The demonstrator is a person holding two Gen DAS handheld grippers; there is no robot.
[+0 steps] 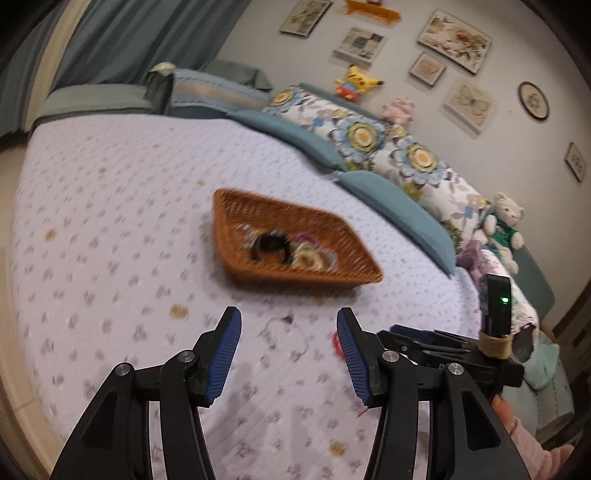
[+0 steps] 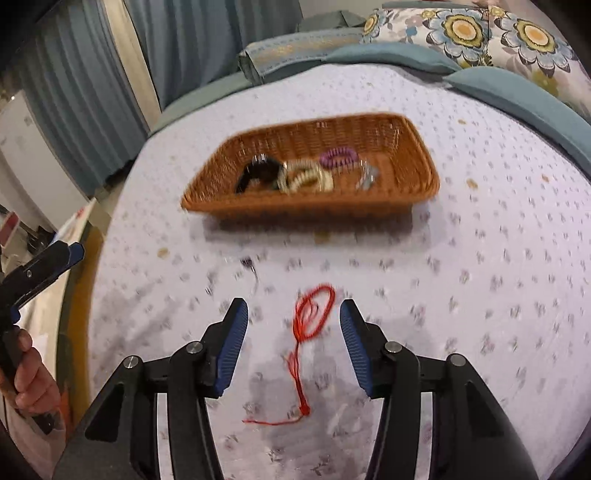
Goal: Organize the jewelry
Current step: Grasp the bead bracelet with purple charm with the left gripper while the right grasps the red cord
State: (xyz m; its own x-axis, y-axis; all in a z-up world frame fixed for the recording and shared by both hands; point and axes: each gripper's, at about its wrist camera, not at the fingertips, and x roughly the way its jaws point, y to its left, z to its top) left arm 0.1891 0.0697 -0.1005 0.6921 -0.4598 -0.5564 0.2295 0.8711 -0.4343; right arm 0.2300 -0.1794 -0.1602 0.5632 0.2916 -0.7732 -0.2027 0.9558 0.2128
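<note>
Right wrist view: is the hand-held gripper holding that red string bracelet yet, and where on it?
No. The right hand-held gripper is open, with the red string bracelet lying loose on the bedspread between its fingers. The left hand-held gripper is open and empty too.

Bedspread: pale lilac, being dotted with small grey-purple sprigs. Basket: orange-brown weave. Cord: bright red. Hair ties in basket: black, cream, purple. Pillows: white, being patterned with blue-and-yellow flowers. Curtain: grey-blue.

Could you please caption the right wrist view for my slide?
Open right gripper poised over red string bracelet on bedspread, before wicker basket.
</note>
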